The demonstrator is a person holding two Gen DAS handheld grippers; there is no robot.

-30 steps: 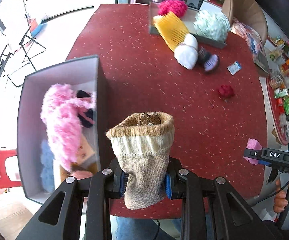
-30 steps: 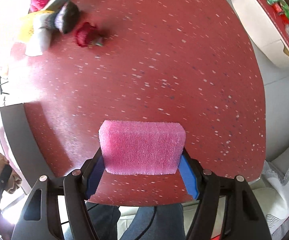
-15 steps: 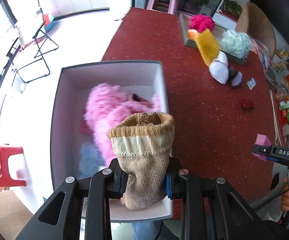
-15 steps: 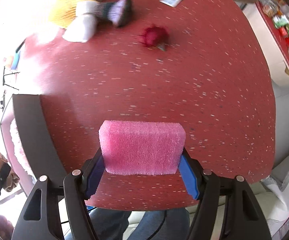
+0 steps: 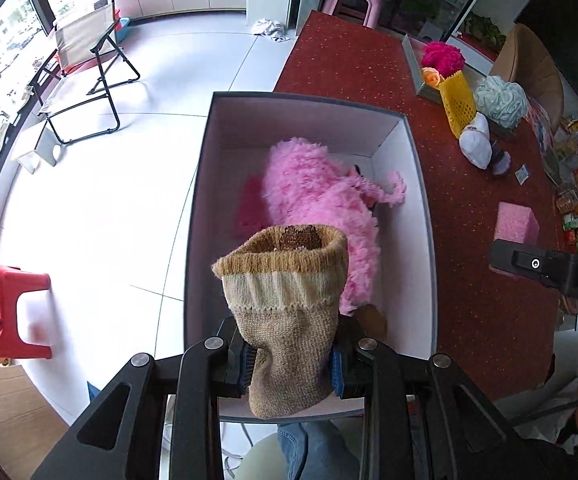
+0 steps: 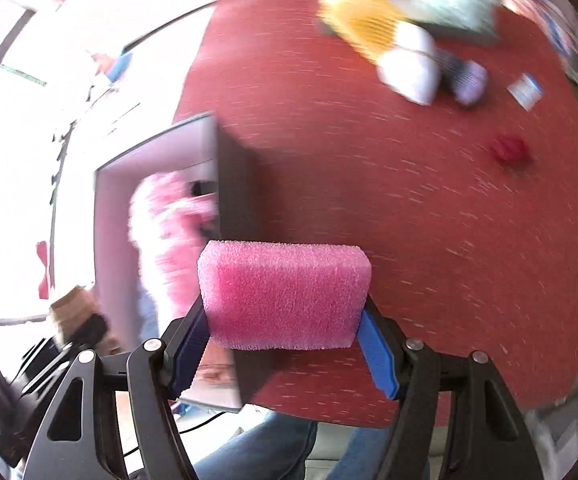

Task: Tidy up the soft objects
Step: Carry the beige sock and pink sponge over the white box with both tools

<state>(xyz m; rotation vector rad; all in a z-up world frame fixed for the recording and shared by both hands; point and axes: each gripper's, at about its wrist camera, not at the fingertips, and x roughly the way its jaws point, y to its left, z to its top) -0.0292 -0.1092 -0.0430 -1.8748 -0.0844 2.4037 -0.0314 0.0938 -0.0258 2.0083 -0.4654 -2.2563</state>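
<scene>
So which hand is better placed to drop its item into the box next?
Left. The left gripper holds the knitted sock directly above the open box. The right gripper, clamping the pink sponge, is above the red table beside it.

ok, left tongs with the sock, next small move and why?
Probably lower a little, then open the left tongs: the knitted sock is clamped and already hangs over the open box, whose near part beside the pink fluffy item looks free.
</scene>
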